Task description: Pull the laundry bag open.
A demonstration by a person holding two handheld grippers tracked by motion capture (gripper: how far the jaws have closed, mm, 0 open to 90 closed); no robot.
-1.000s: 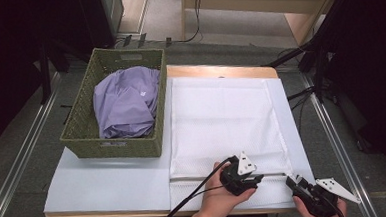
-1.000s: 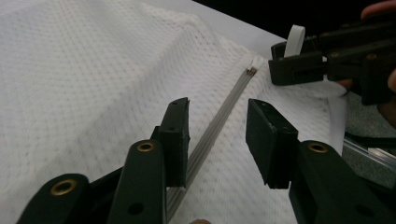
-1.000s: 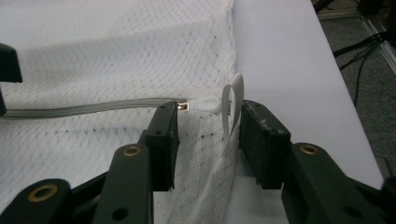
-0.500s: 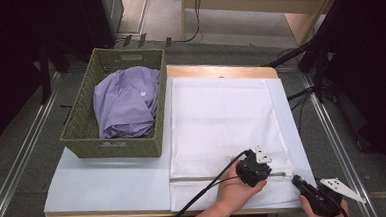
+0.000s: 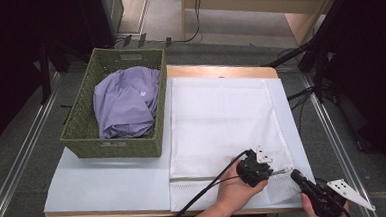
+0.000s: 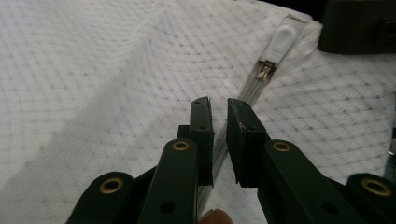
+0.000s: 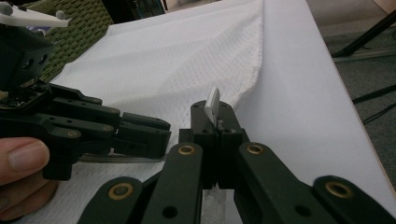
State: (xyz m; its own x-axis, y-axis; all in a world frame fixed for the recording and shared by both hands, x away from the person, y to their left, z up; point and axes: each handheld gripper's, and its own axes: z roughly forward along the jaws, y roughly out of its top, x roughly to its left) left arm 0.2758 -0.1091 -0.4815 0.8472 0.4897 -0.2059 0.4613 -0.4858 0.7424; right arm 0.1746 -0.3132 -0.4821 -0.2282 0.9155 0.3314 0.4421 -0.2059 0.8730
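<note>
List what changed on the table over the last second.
The left gripper slid right along the mesh bag's zipper and closed on the tape. The right gripper closed on the white zipper pull. Mesh bag, basket and purple garment stayed put.

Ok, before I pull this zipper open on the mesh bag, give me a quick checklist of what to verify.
1. Right gripper shut on the zipper pull: ok.
2. Left gripper pinching the zipper tape behind the slider: jaws nearly together over it, having just closed; firm grip cannot tell.
3. Mesh bag lying flat on the table: ok.
4. Zipper path toward the bag's left edge free: ok.
5. Basket with purple garment clear of the bag: ok.
</note>
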